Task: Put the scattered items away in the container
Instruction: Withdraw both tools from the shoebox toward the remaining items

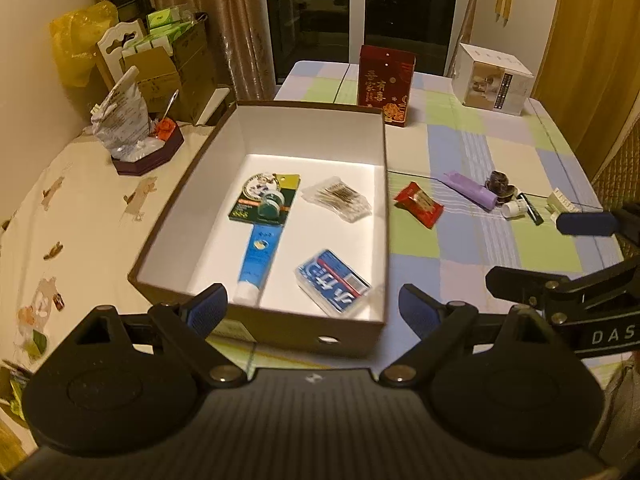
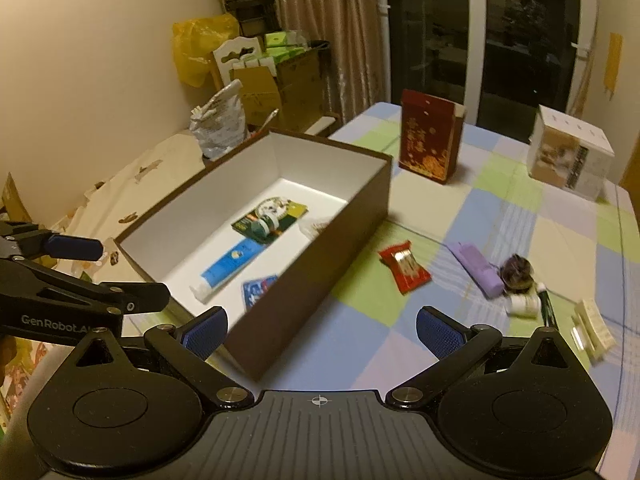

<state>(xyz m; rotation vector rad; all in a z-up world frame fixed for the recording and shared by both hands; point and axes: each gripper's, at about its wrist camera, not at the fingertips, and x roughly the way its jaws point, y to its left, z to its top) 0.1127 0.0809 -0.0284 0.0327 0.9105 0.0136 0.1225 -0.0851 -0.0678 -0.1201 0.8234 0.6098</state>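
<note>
On the checked tablecloth (image 1: pixel 472 152), the brown box (image 1: pixel 384 208) sits with its white interior open to the top; its long axis runs from the near edge of the table toward the window. Four items lie on the box floor. A blue tube (image 1: pixel 256 256) lies lengthwise with the box, white cap toward the near wall. A green card pack (image 1: pixel 264 200) rests across the far end of the tube. A clear bag of cotton swabs (image 1: pixel 336 198) lies beside the right wall. A blue-and-white pack (image 1: pixel 332 282) lies in the near right corner, turned at an angle.

Outside the box, to its right, a red snack packet (image 2: pixel 404 266) lies flat. A purple tube (image 2: pixel 478 268) lies beyond it, its long axis slanting from far left to near right. A dark round item (image 2: pixel 518 274), a small white bottle (image 2: pixel 522 304) and a cream block (image 2: pixel 592 330) cluster at its near end.

The left gripper (image 1: pixel 312 310) hovers at the near wall of the box, jaws spread wide and holding nothing. The right gripper (image 2: pixel 320 328) hovers by the near right corner of the box, jaws likewise spread and holding nothing.

A red gift box (image 1: pixel 386 84) and a white carton (image 1: pixel 492 80) stand farther back.
</note>
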